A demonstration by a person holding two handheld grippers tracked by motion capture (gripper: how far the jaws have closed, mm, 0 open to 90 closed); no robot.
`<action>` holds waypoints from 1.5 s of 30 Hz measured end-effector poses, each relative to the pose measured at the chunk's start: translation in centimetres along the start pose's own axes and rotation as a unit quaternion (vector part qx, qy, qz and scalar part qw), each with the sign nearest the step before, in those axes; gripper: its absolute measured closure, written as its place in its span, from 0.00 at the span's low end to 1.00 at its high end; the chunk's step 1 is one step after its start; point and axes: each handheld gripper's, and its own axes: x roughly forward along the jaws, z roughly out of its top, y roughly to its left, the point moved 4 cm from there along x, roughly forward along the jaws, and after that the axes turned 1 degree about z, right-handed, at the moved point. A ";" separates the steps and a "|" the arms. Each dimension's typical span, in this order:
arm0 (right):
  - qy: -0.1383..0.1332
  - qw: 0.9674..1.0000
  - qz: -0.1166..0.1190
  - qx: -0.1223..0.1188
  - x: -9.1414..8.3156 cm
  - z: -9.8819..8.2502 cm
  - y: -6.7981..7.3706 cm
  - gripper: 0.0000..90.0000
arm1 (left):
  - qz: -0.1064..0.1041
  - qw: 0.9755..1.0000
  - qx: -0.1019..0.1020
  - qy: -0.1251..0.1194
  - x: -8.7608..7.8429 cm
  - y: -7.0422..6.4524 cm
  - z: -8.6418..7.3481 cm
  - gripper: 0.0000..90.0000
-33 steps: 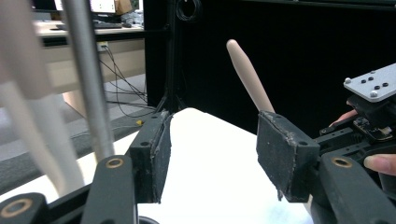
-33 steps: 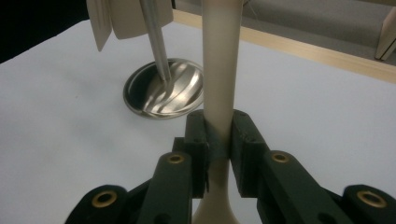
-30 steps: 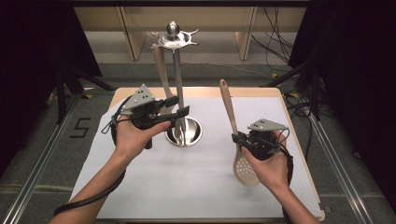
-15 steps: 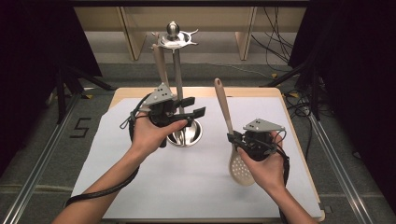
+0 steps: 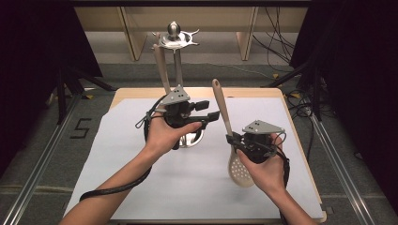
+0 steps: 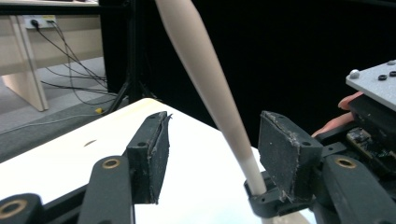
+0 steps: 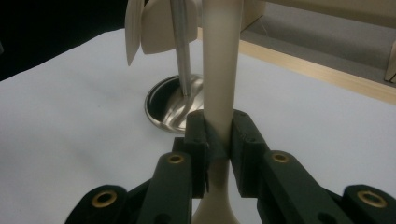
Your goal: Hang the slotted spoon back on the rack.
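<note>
A cream slotted spoon (image 5: 238, 169) stands tilted over the white sheet, handle (image 5: 219, 104) up and head low. My right gripper (image 5: 233, 139) is shut on the lower handle (image 7: 219, 93), just above the head. My left gripper (image 5: 209, 110) points right, and its jaws stand open around the upper handle (image 6: 205, 84). The handle runs closer to the right pad (image 6: 285, 161) than to the left pad (image 6: 154, 163), and neither pad presses it. Behind the left hand stands a metal utensil stand (image 5: 174, 37) with a round base (image 7: 170, 105).
Another cream utensil (image 5: 162, 65) hangs from the stand's top hooks, close behind the left gripper. The white sheet (image 5: 141, 187) covers a wooden table (image 5: 244, 92). Black stands and cables flank the table, with pale wooden furniture legs (image 5: 131, 33) beyond.
My left gripper has moved right, away from the stand's pole, until its open jaws straddle the spoon handle. The right gripper has kept its hold and barely shifted.
</note>
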 end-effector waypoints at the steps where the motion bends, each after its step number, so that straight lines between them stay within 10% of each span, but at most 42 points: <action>1: 0.003 1.000 0.002 -0.006 0.0 0.0 0.0 0.88 | 0.000 1.000 -0.002 0.000 0.1 -0.1 0.0 0.47; 15: -0.007 1.000 -0.001 -0.016 -0.1 0.2 0.7 0.88 | -0.011 1.000 -0.022 -0.006 1.8 -0.4 -0.3 0.50; 27: -0.009 1.000 0.007 -0.029 -0.2 0.3 1.2 0.88 | -0.044 0.999 -0.016 -0.024 1.6 -1.2 -0.2 0.77; 45: -0.020 0.999 0.042 -0.018 -0.2 0.5 2.2 0.72 | -0.081 0.996 0.020 -0.026 0.3 -1.5 0.2 0.83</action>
